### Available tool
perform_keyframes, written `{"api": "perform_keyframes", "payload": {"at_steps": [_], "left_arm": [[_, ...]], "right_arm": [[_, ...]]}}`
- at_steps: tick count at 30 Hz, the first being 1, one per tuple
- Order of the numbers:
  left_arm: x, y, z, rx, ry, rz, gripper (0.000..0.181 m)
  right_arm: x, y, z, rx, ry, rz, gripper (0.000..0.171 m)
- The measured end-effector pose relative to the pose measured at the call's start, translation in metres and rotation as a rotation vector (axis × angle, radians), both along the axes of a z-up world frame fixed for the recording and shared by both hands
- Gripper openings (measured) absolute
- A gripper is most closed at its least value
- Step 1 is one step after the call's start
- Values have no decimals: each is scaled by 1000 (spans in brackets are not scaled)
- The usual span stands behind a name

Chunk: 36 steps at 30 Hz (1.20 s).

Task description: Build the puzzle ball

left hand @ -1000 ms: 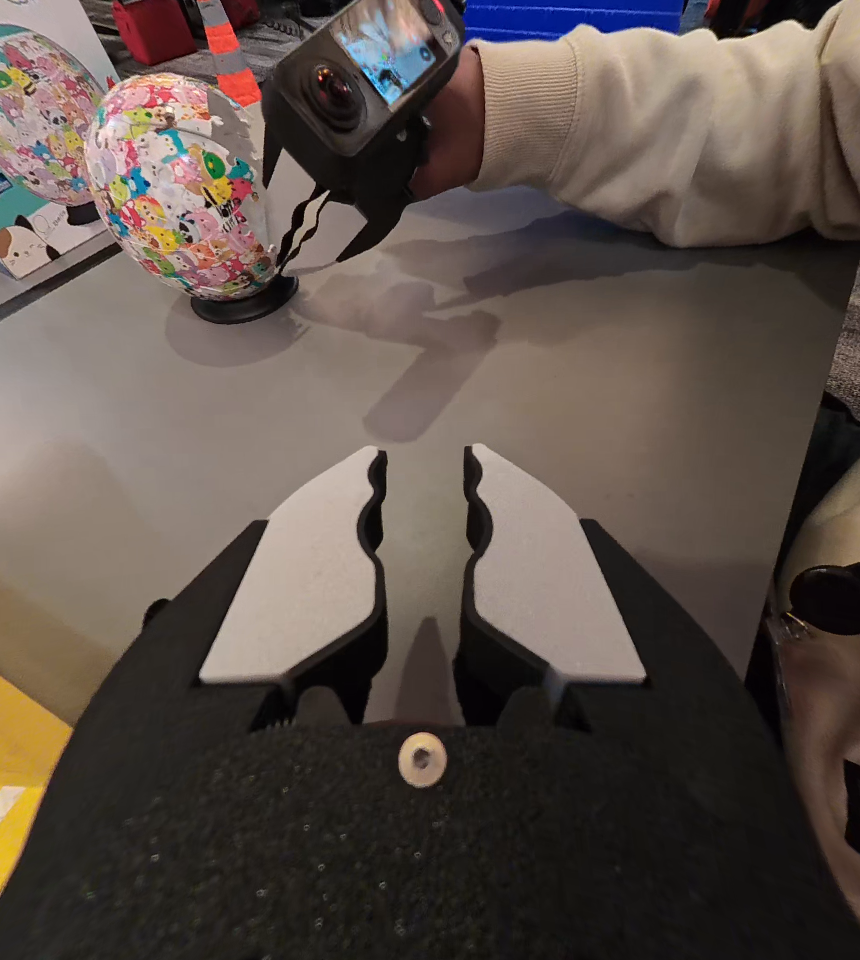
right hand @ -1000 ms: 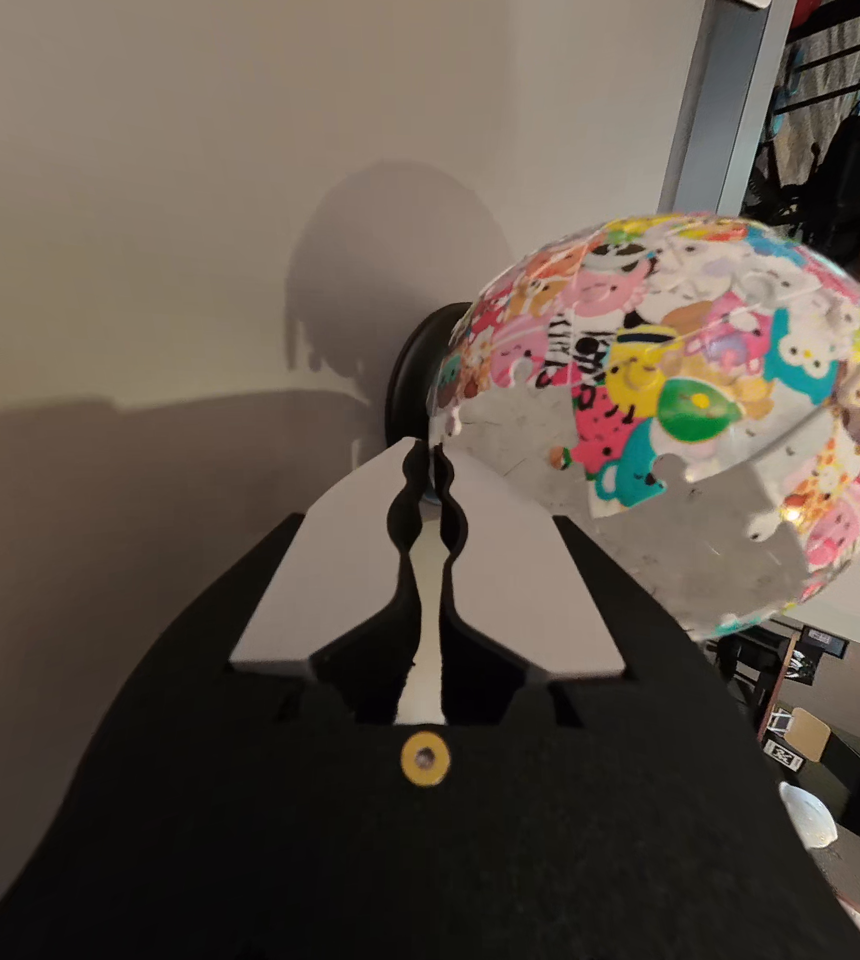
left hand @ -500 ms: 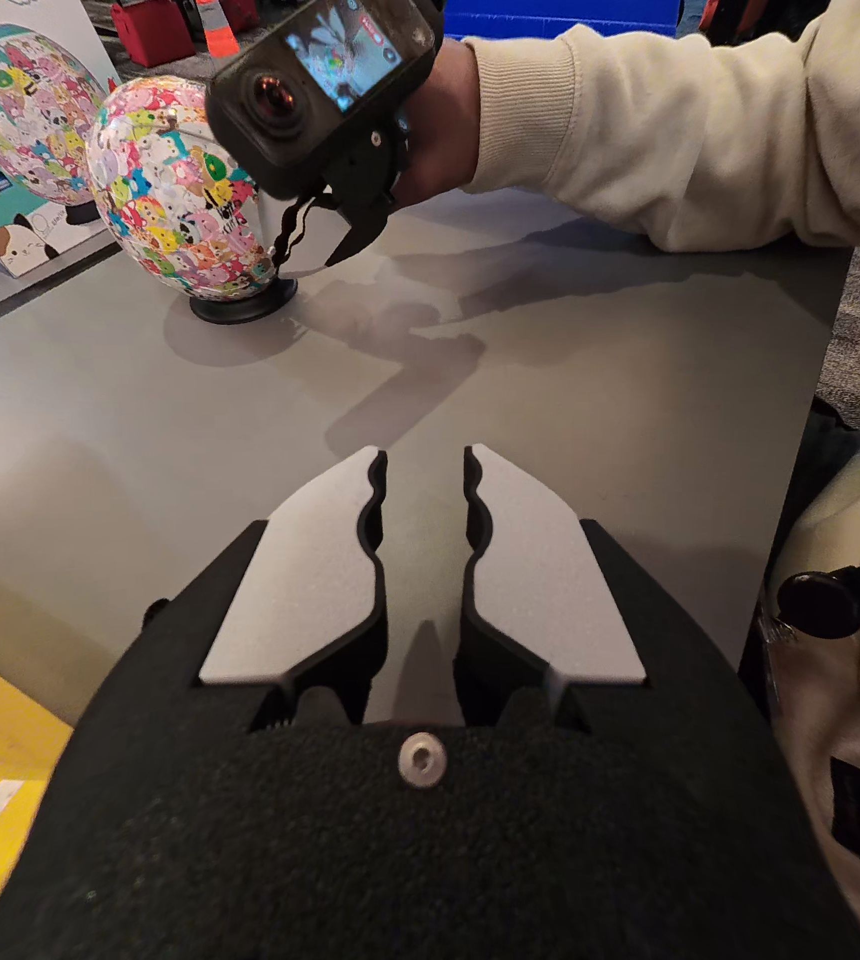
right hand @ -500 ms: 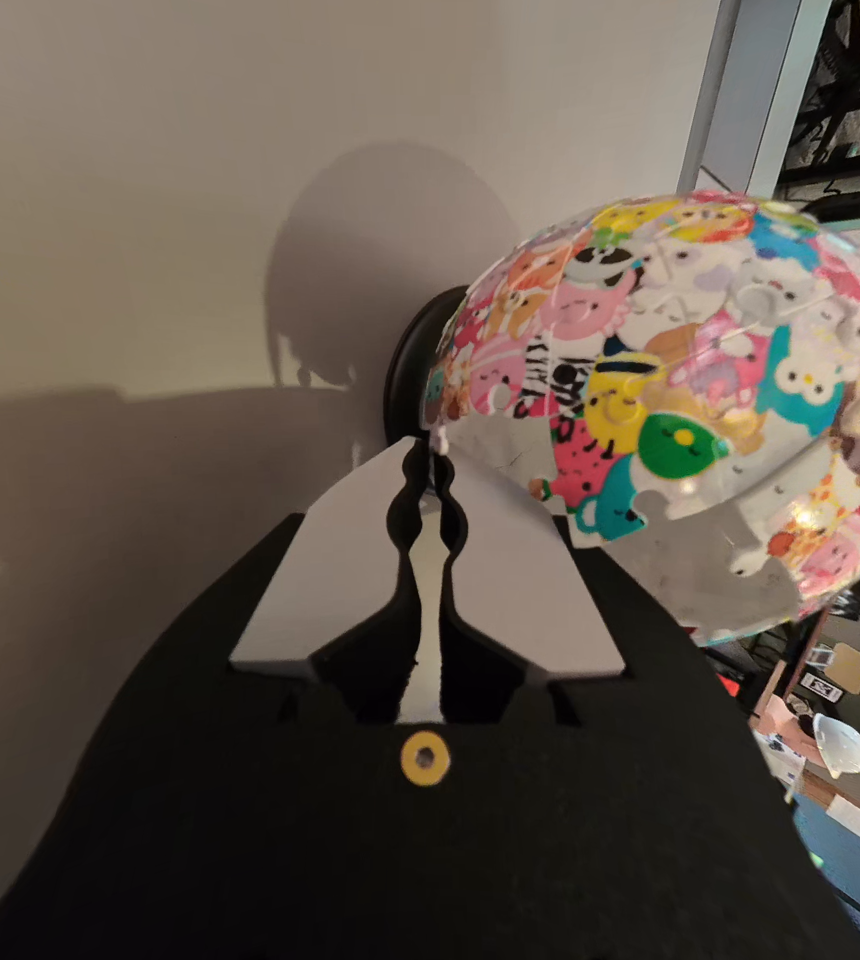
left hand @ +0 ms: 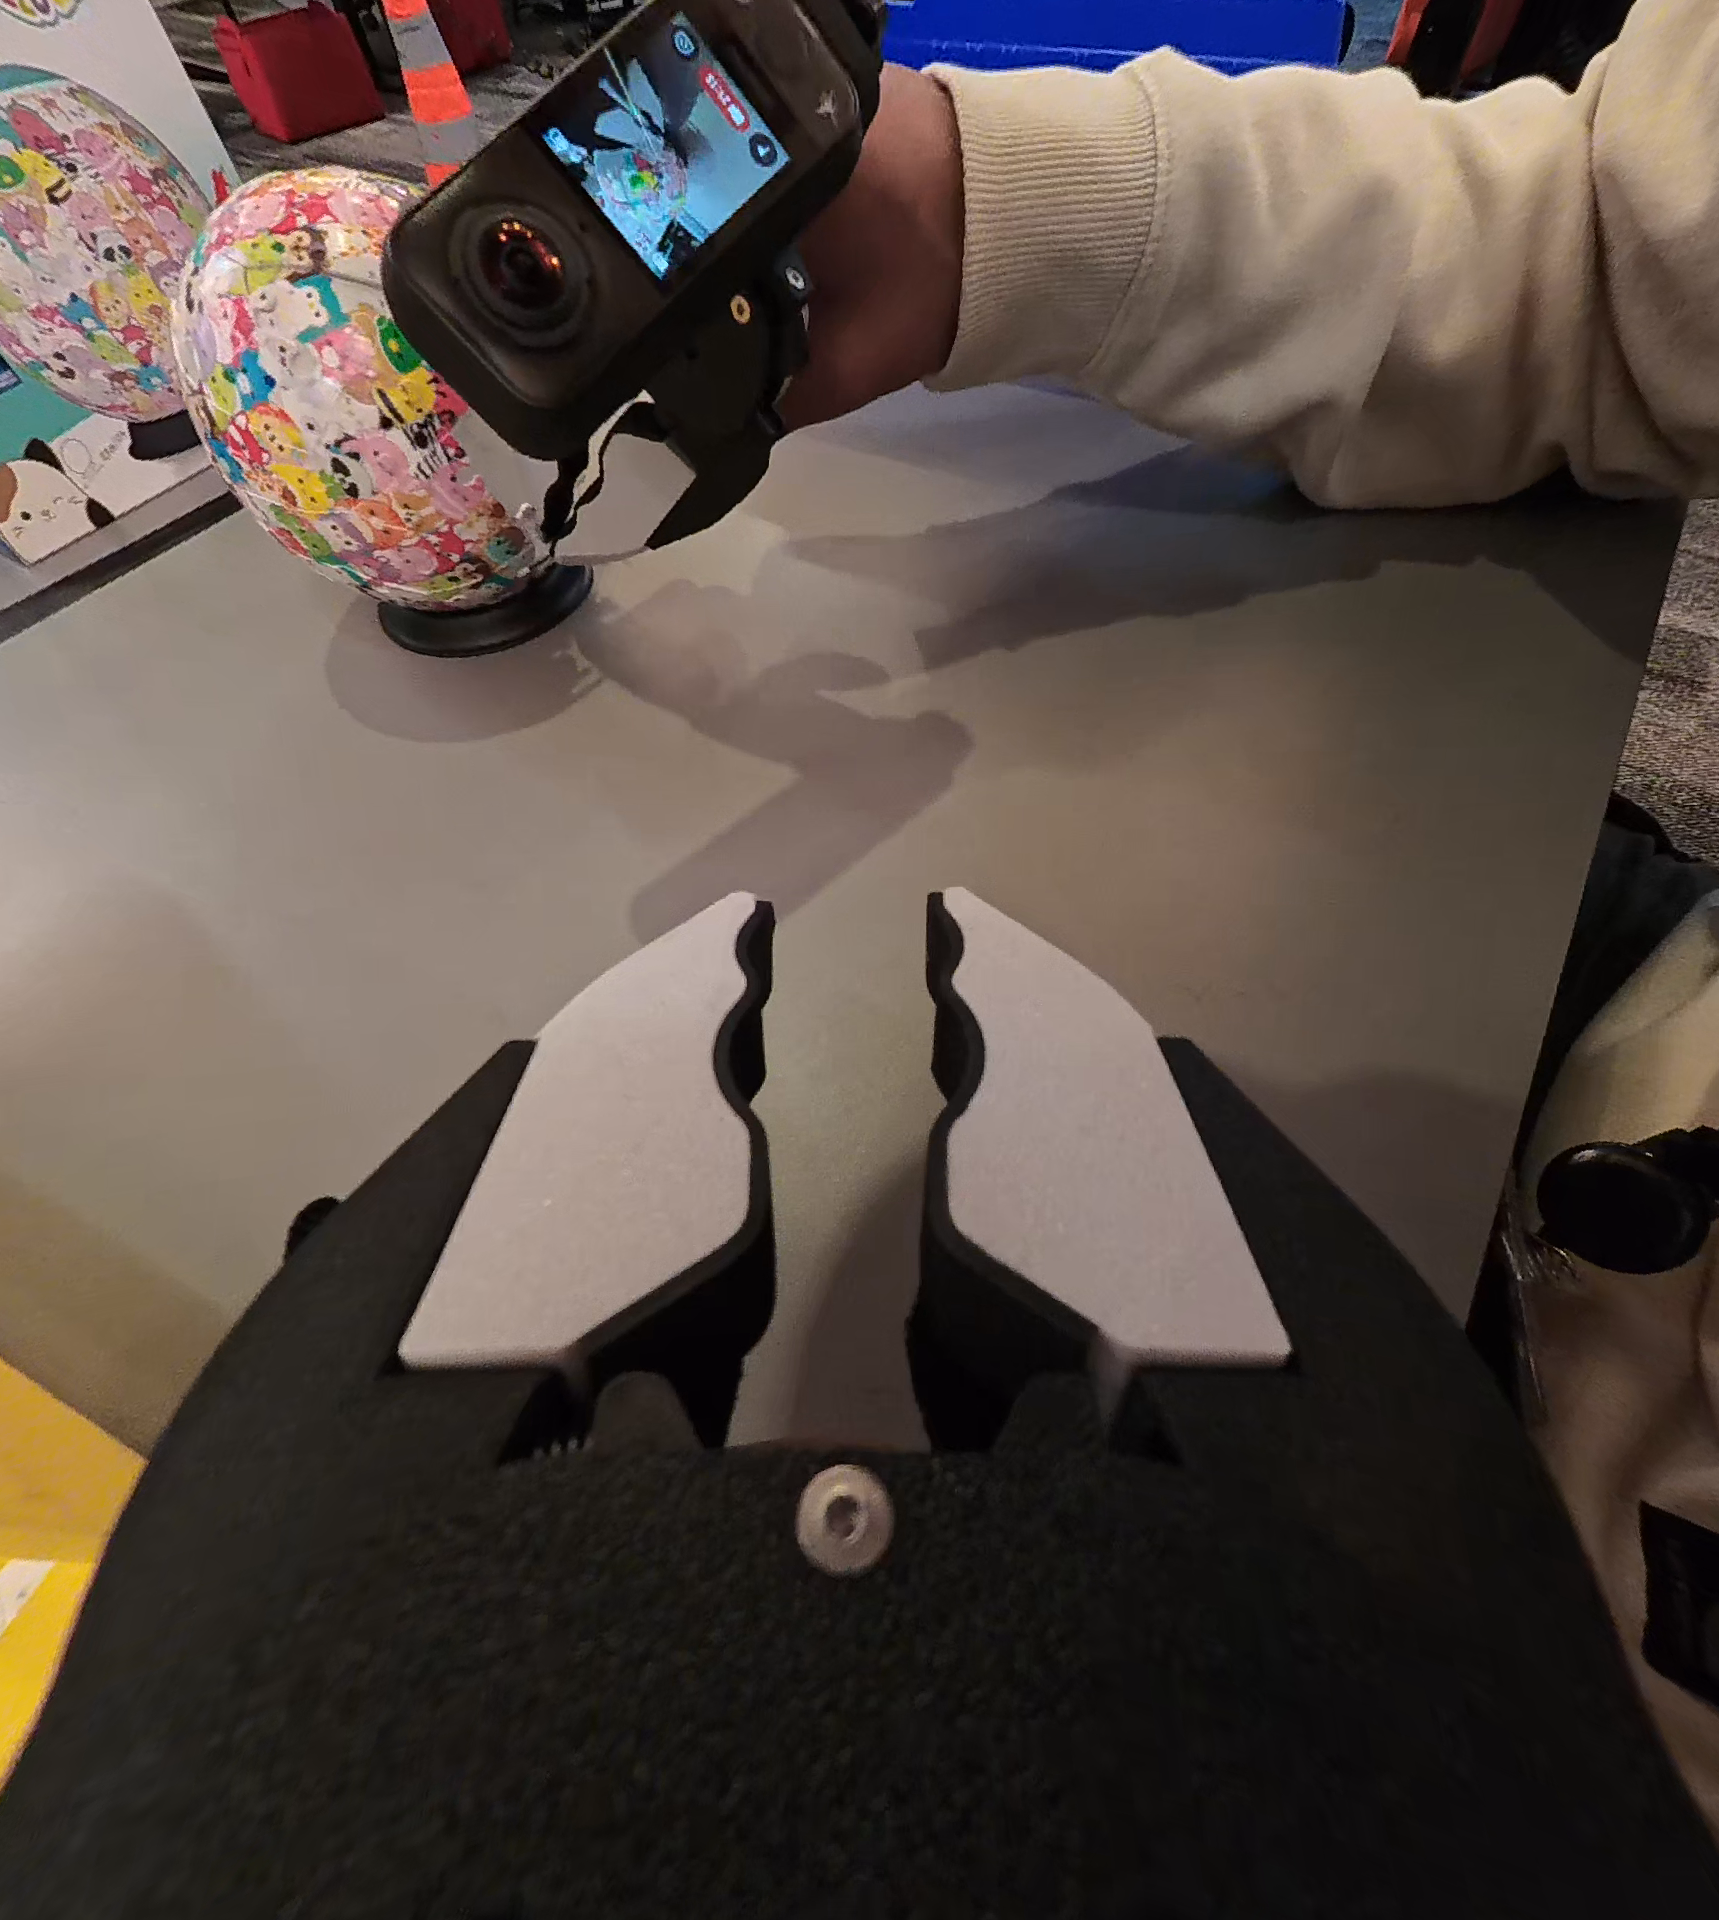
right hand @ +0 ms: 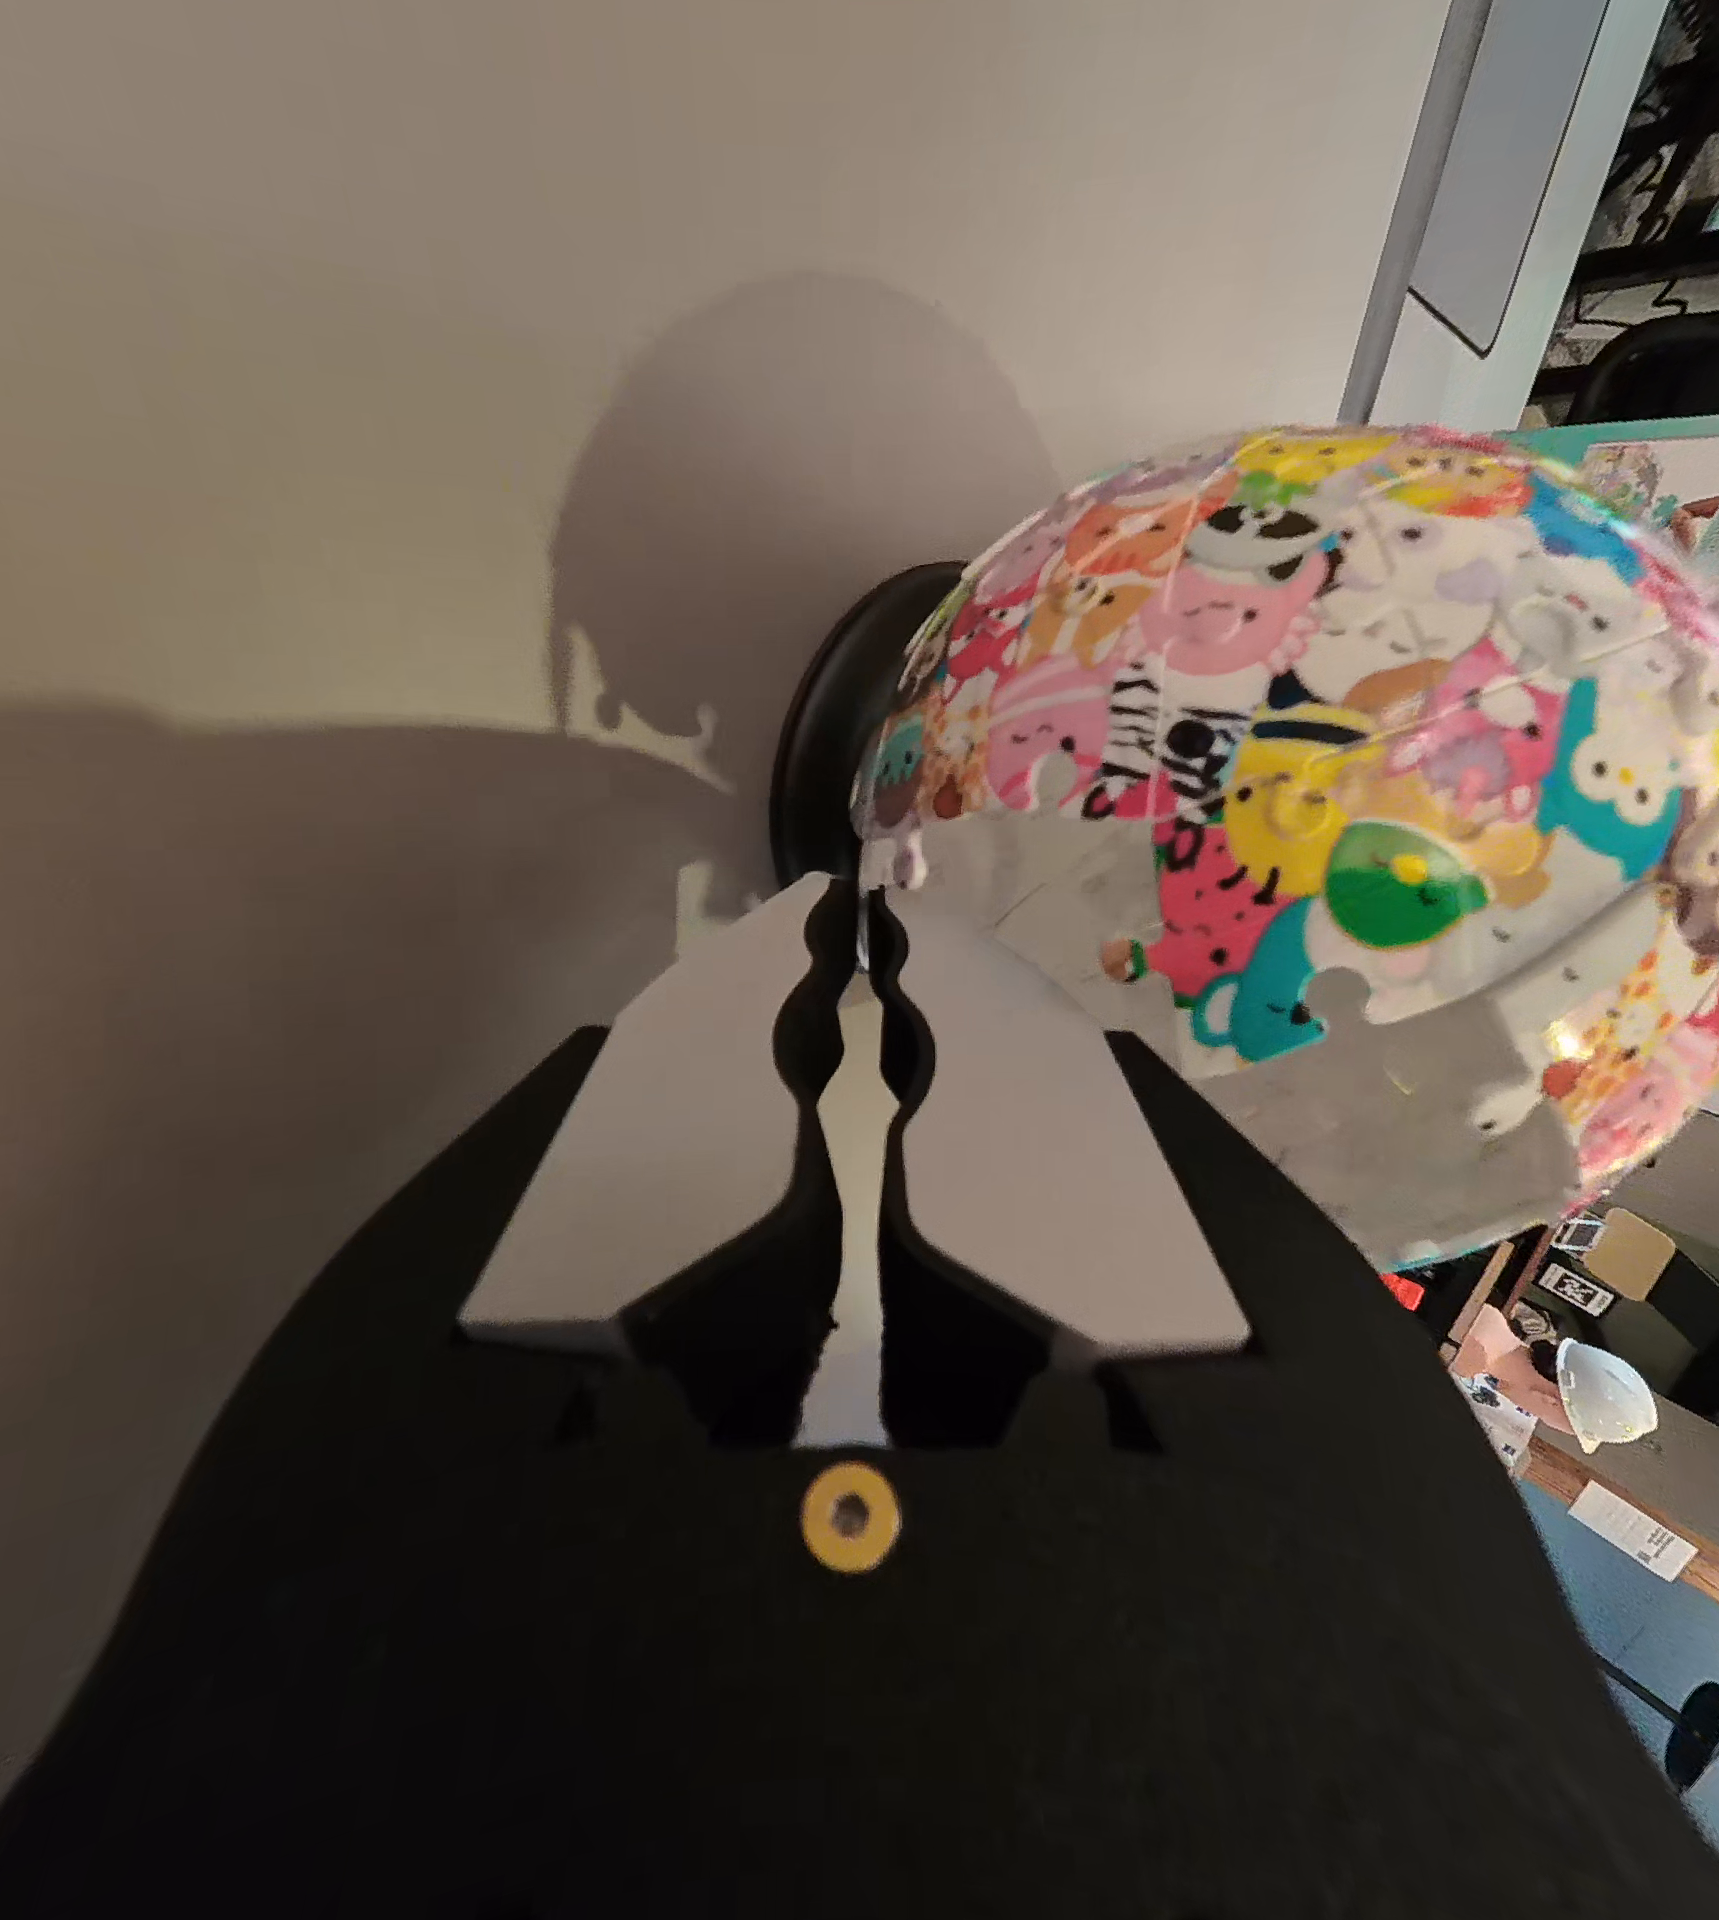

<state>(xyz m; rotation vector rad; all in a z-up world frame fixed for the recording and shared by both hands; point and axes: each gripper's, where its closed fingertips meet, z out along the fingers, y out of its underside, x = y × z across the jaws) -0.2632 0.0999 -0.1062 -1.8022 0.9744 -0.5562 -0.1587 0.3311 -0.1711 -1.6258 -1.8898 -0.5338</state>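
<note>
The right tool (right hand: 853, 914), pinched on a thin white puzzle piece (right hand: 860, 1195), sits at the lower rim of the colourful cartoon-printed puzzle ball (right hand: 1354, 790); its open gap lies right of the tips. The left tool (left hand: 847, 914), partly open and empty, hangs well back over the grey bench (left hand: 211, 831).

Taking the puzzle ball (left hand: 335, 416) as landmark: the grey table (left hand: 1146, 831) is lying open on its near side, all the way to the left gripper (left hand: 850, 914), whose jaws are standing apart over bare surface. The right gripper (left hand: 606, 499), with its camera and a cream sleeve (left hand: 1354, 260), is crowding the ball's right flank. A printed box (left hand: 24, 312) is blocking its far-left side.
</note>
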Motion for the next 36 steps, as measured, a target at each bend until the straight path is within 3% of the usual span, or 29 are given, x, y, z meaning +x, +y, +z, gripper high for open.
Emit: {"api": "perform_keyframes", "payload": {"at_steps": [15,36], "left_arm": [[-2,-2,3,1,-5,-2,28],[-2,-3,2,6,4,-10,27]], "right_arm": [[1,0,0,-53,1,-101,2],[6,-5,0,-44,-86,-51,2]]}}
